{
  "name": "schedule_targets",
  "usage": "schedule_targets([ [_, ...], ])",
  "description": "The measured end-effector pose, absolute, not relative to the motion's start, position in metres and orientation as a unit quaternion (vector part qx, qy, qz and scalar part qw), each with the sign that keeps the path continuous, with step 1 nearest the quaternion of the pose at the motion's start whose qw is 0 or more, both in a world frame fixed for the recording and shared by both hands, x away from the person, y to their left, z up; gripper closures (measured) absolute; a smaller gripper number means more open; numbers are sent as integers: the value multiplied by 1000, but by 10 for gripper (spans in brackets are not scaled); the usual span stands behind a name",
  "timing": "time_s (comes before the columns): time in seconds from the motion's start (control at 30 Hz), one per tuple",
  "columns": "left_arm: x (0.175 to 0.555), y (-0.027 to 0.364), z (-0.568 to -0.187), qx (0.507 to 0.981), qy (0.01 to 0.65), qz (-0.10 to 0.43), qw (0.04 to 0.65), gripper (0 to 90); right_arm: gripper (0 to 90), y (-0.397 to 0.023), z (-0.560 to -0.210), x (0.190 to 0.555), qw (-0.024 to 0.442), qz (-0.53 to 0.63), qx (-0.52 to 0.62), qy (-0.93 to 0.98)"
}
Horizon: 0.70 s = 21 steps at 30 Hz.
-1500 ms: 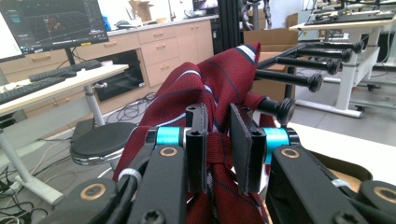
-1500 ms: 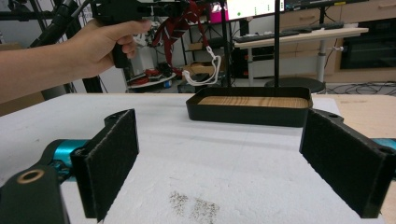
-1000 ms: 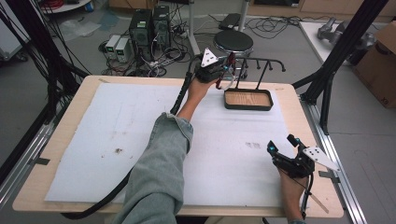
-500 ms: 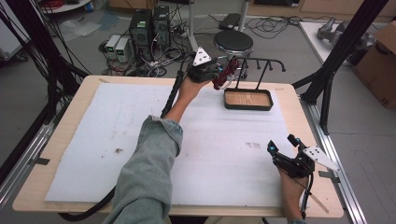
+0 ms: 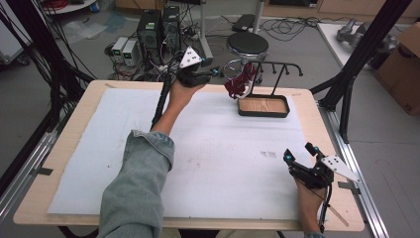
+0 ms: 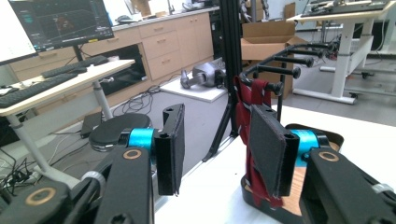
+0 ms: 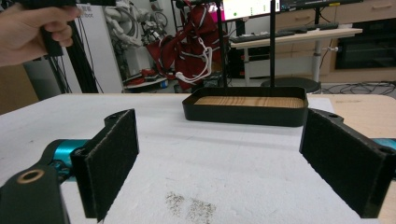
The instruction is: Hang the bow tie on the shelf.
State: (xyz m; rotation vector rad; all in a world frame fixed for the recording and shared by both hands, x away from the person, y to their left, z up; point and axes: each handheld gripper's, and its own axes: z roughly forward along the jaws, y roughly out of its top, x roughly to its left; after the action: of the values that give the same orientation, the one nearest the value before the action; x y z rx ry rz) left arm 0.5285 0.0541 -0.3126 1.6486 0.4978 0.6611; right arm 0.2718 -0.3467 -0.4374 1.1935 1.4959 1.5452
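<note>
The left tongs (image 5: 216,73) hang at the far edge of the counter (image 5: 64,148), released, with an empty gap between the black pads (image 6: 264,149). Just right of them a dark red cloth (image 5: 239,82) with white cord drapes from a black peg rack (image 5: 277,69). The rack stands in a shallow black tray (image 5: 263,106) with a wooden floor, far and right of centre on the white mat (image 5: 148,148). In the left gripper view the cloth hangs just beyond the right-hand pad; contact cannot be told.

The right tongs (image 5: 299,153) rest near the counter's right edge on its near side, spread wide and holding nothing, well apart from the tray. The right gripper view has only bare mat between the pads and the tray's near wall, apart from a patch of dark specks (image 7: 189,205).

The wide middle and left of the mat is crossed only by the left forearm in a grey-green sleeve (image 5: 133,193).
</note>
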Motion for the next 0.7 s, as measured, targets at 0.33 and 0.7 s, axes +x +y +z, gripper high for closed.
schedule_targets([
  [0.33, 502, 105, -307, 711, 229, 288, 599, 477, 109, -347, -438, 272, 334, 592, 457, 574],
  [0.7, 468, 152, -304, 692, 249, 301, 608, 348, 109, -346, -437, 272, 336, 589, 457, 576],
])
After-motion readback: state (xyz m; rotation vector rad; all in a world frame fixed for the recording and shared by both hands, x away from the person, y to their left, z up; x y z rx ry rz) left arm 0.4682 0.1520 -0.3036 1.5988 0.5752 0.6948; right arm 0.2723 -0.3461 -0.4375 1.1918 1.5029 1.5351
